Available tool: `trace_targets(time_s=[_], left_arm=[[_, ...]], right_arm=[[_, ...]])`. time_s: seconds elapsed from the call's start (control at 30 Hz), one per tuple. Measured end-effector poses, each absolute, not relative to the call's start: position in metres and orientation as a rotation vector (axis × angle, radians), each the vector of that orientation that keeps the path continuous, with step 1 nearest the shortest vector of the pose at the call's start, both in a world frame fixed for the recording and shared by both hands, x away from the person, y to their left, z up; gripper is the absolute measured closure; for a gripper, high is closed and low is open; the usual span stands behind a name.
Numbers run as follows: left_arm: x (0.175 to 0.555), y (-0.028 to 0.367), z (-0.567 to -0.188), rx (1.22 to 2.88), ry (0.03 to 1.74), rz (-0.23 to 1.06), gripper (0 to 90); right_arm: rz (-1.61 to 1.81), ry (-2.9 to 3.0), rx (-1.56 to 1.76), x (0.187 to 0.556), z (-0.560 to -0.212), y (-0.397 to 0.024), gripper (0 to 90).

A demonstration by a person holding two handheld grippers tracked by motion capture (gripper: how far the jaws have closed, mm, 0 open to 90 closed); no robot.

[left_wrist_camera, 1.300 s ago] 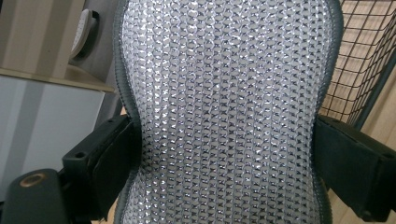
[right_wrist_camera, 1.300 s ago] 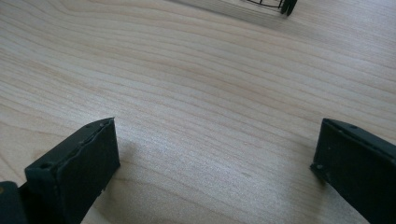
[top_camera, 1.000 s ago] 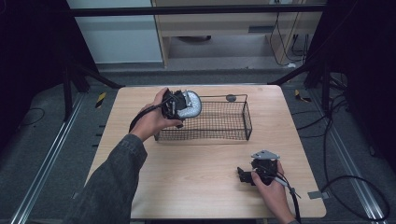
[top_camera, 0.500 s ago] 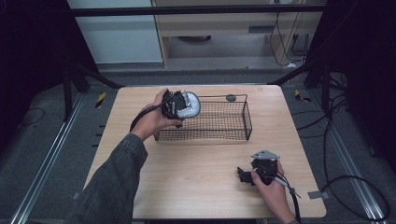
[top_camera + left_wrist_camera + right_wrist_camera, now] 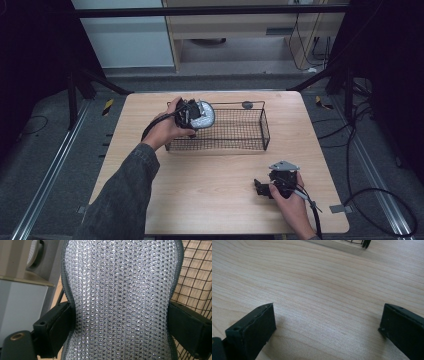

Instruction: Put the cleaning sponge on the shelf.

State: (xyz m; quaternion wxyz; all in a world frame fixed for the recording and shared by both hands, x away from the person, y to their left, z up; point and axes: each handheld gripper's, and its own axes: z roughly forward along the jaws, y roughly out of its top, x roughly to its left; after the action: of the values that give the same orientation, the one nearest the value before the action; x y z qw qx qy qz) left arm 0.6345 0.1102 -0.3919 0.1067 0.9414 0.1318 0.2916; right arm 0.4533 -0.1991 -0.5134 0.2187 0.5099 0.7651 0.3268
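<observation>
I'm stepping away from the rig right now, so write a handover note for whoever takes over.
Left tongs: shut on the silver mesh pad, gripped at its narrow waist and held at the left end of the black wire basket, above its rim.
Right tongs: open, nothing between the jaws, resting low over the bare wooden table at the near right.
Done: the pad is picked up and brought to the basket.
Left: probably lower the pad into the basket and release it. The small dark round thing behind the basket is untouched.
</observation>
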Motion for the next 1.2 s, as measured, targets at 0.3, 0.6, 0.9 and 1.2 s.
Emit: trace_targets(time_s=[0.3, 0.6, 0.9, 1.2], left_arm=[[0.638, 0.109, -0.397, 2.779, 0.398, 0.812, 8.7], [0.641, 0.108, -0.401, 2.788, 0.389, 0.786, 8.4], [0.644, 0.111, -0.404, 2.779, 0.421, 0.694, 5.3], [0.644, 0.113, -0.400, 2.744, 0.476, 0.662, 3.6]], right_arm=[[0.905, 2.117, 1.412, 0.453, -0.513, -0.199, 0.4], [0.905, 2.117, 1.412, 0.453, -0.513, -0.199, 0.4], [0.905, 2.117, 1.412, 0.453, -0.513, -0.199, 0.4], [0.904, 2.117, 1.412, 0.453, -0.513, -0.199, 0.4]])
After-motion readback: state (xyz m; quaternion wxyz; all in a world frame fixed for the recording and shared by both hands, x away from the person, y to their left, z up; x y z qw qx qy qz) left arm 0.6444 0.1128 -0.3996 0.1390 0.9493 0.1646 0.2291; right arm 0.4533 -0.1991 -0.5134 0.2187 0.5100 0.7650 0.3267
